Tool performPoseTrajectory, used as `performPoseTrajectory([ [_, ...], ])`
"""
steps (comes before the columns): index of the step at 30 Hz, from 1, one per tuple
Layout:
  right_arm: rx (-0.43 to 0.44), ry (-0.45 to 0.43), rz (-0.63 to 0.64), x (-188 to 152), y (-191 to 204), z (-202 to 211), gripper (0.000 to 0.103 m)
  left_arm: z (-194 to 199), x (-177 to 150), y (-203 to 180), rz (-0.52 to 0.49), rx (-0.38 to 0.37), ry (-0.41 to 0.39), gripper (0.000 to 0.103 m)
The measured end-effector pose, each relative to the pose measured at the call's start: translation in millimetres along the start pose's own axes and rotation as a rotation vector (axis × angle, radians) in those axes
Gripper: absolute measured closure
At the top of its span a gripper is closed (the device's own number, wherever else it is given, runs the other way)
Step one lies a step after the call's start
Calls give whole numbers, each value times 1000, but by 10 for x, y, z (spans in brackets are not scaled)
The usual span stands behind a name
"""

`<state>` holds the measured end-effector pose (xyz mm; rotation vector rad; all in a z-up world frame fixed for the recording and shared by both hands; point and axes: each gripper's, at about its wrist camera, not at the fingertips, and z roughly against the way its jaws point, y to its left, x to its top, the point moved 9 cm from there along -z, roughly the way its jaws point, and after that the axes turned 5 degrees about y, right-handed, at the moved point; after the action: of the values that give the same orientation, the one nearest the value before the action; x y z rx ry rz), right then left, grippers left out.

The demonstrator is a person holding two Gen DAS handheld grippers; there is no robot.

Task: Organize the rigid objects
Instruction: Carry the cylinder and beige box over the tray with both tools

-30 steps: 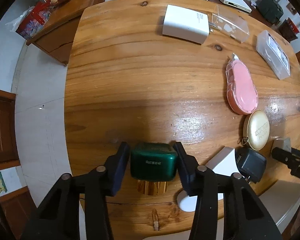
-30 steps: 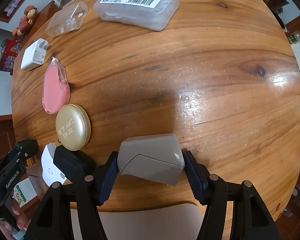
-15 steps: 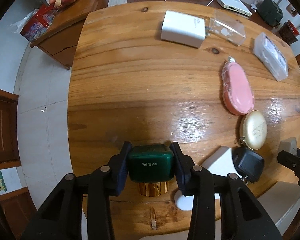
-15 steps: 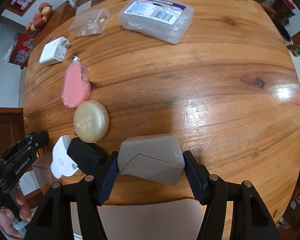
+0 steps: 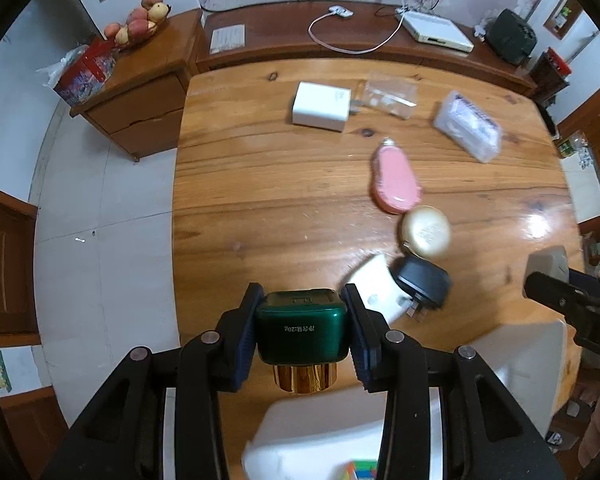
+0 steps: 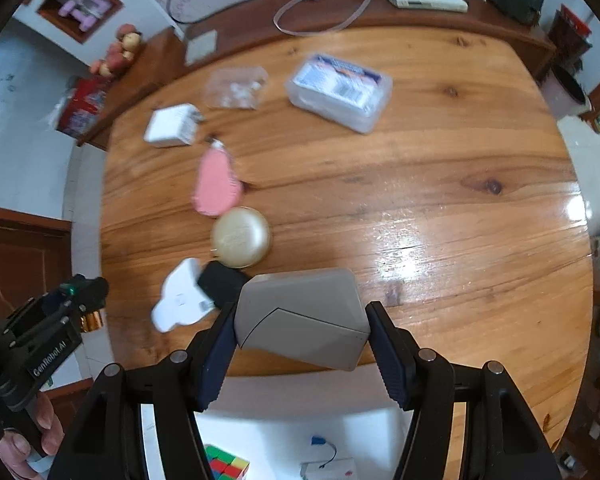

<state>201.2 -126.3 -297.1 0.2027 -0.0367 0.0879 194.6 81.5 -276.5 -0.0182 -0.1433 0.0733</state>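
1. the left gripper [image 5: 302,330] has its jaws pinching a dark green box [image 5: 301,327] with a gold cap [image 5: 305,378]; the pads press on both of its sides and it hangs clear above the near edge of the wooden surface [image 5: 280,184].
2. the right gripper [image 6: 300,338] has its jaws clamped on a grey angular case [image 6: 302,318], one pad on each end, also lifted off the surface.
3. just beyond the left jaws and to their right lie a white plug-shaped piece [image 5: 374,286] and a black adapter [image 5: 422,282], touching each other.
4. farther out from these sit a round gold compact [image 5: 426,232] and then a pink oval item [image 5: 396,180], close together in a line.
5. well beyond the left jaws, at the far side of the surface, are a white charger [image 5: 320,106], a clear small bag [image 5: 388,94] just beside it, and a clear plastic box with a label [image 5: 468,124] off to the right.
6. below the right jaws, nearer the camera, a white tray [image 6: 380,424] holds a coloured cube [image 6: 224,462] and a small white item with a blue wire [image 6: 328,466].
7. at the left edge of the right wrist view a hand [image 6: 28,436] grips the handle of the left gripper.
8. at the right edge of the left wrist view, the right gripper with its grey case shows level with the black adapter.
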Motion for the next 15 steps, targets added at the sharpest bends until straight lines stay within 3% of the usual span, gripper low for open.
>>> performPoseTrajectory([
  [15,9,-164,176,-699,320,677,39,708,-700,-281,-20,-81,-71,60],
])
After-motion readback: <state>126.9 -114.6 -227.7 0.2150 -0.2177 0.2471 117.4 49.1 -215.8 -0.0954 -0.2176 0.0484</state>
